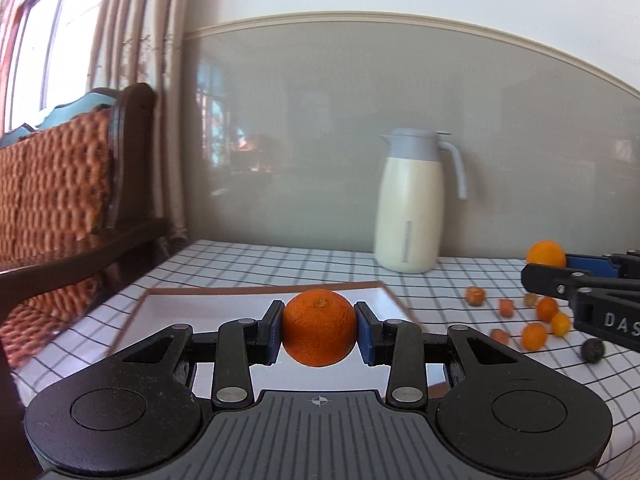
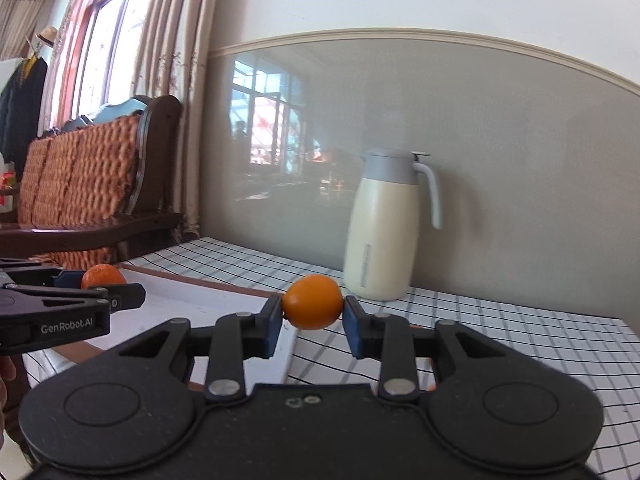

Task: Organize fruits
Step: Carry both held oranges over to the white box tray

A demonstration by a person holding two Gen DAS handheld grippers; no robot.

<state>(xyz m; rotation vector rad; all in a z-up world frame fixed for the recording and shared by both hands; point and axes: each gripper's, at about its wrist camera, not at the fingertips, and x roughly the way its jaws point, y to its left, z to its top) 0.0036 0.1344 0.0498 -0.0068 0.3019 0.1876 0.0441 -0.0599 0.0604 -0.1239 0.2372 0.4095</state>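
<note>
Table [image 1: 248, 264] with a checked cloth runs up to the grey wall. Sofa [image 1: 60, 184] with an orange woven back stands off the far left, curtain [image 1: 132, 40] behind it. White tray [image 1: 224, 300] with a brown rim lies on the near left of the cloth. Cream jug [image 1: 408, 204] with a grey lid and handle stands upright far back against the wall, to the right of the tray.

My left gripper [image 1: 319, 330] is clamped on an orange [image 1: 319, 326], blue pads touching both sides, held above the tray's near part. My right gripper [image 2: 313, 312] is clamped on a smaller, paler fruit [image 2: 313, 301], held over the tray's right rim where it meets the cloth. Each gripper shows side-on at the edge of the other's view, apart from one another.

Loose bits lie on the cloth right of the tray, below the right gripper in the left view: small orange fruits [image 1: 534, 336], a couple of reddish pieces [image 1: 506, 307], and one dark round fruit [image 1: 593, 349] nearest me. They are blurred; I cannot tell the kinds.
</note>
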